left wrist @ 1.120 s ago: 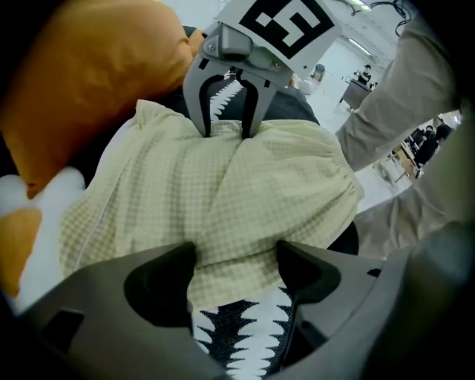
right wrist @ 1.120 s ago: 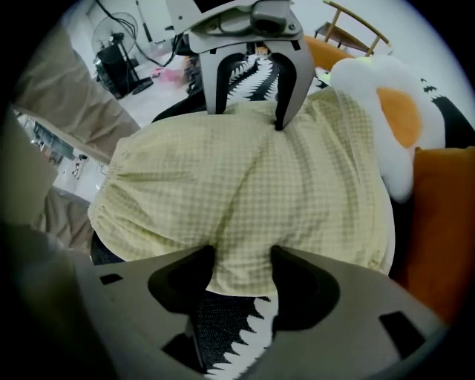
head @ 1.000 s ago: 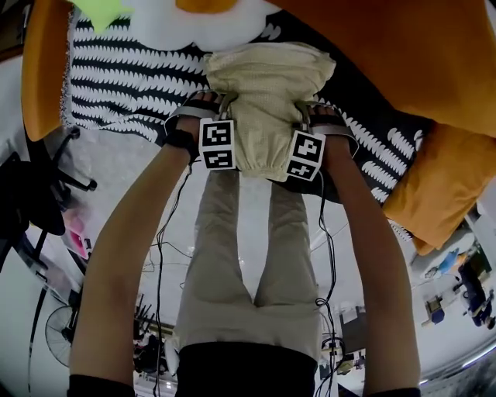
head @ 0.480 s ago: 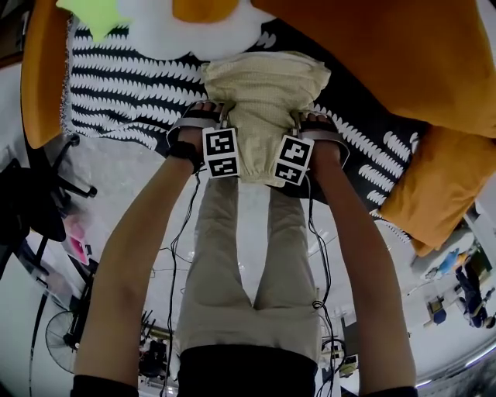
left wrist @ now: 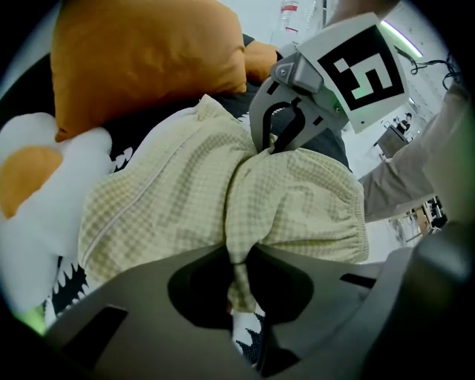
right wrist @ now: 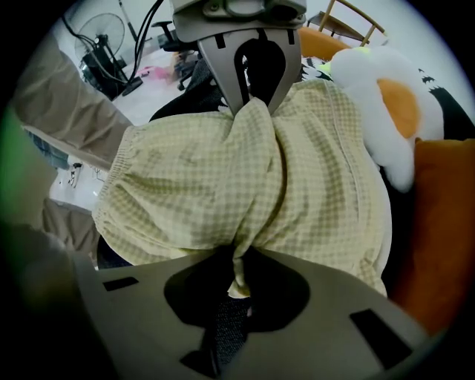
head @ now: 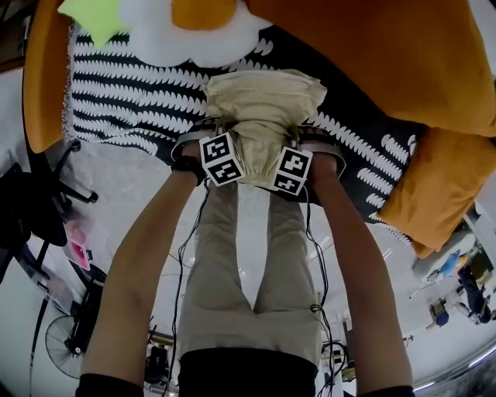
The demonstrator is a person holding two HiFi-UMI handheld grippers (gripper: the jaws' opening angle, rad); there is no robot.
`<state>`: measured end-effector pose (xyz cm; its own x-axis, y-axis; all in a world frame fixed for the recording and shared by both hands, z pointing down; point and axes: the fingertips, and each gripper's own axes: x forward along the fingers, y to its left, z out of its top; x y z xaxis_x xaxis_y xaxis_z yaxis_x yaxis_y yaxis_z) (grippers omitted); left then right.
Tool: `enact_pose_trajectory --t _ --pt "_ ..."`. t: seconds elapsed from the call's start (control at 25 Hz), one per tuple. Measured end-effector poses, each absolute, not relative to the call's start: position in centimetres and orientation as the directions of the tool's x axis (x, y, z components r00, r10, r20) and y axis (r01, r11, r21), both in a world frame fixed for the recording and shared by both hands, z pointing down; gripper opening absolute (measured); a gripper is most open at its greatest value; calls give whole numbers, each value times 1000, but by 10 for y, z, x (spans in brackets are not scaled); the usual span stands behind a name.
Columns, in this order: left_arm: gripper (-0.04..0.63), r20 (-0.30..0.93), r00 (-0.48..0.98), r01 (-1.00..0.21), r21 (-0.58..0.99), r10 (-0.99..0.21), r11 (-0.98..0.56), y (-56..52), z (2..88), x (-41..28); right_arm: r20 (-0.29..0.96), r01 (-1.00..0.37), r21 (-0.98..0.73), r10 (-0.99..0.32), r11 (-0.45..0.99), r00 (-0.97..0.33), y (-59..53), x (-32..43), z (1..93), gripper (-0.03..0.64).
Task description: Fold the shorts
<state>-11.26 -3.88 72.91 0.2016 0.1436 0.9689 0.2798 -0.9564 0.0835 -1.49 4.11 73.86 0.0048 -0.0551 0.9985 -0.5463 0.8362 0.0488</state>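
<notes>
The pale yellow checked shorts (head: 263, 105) lie bunched on a black-and-white patterned blanket (head: 116, 93). My left gripper (head: 226, 136) points down at the near left side of the shorts, and my right gripper (head: 297, 143) at the near right side. In the left gripper view the jaws are closing and a narrow fold of the shorts (left wrist: 239, 271) is pinched between them; the right gripper (left wrist: 286, 126) shows across the cloth. The right gripper view shows the same: closing jaws pinch a fold of the shorts (right wrist: 239, 271), with the left gripper (right wrist: 256, 74) opposite.
Large orange cushions (head: 403, 54) (head: 434, 186) border the blanket at the right and far side. A white and orange egg-shaped plush (head: 194, 23) and a green star (head: 93, 12) lie beyond the shorts. Below are the person's beige trouser legs (head: 232, 271), cables and a fan (head: 58, 333).
Both grippers have drawn a little closer together and towards me. The left marker cube has rolled. The near edge of the shorts has gathered between the two grippers.
</notes>
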Motion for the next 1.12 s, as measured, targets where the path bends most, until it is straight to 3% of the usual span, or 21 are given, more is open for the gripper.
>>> enact_pose_trajectory --t 0.28,0.52,0.72,1.12 --pt "43 946 232 411 114 225 -905 -36 684 -108 987 -563 -38 -56 825 -148 45 3 698 51" --pt "38 924 332 543 -24 188 -839 -50 614 -102 939 -613 -34 -185 789 -289 35 14 609 49" --pt "38 917 357 598 -75 181 -798 -78 569 -77 935 -589 81 -265 804 -234 7 41 559 49" --pt "40 840 542 519 -364 -32 -773 -133 499 25 871 -665 353 -491 658 -23 -34 131 497 49"
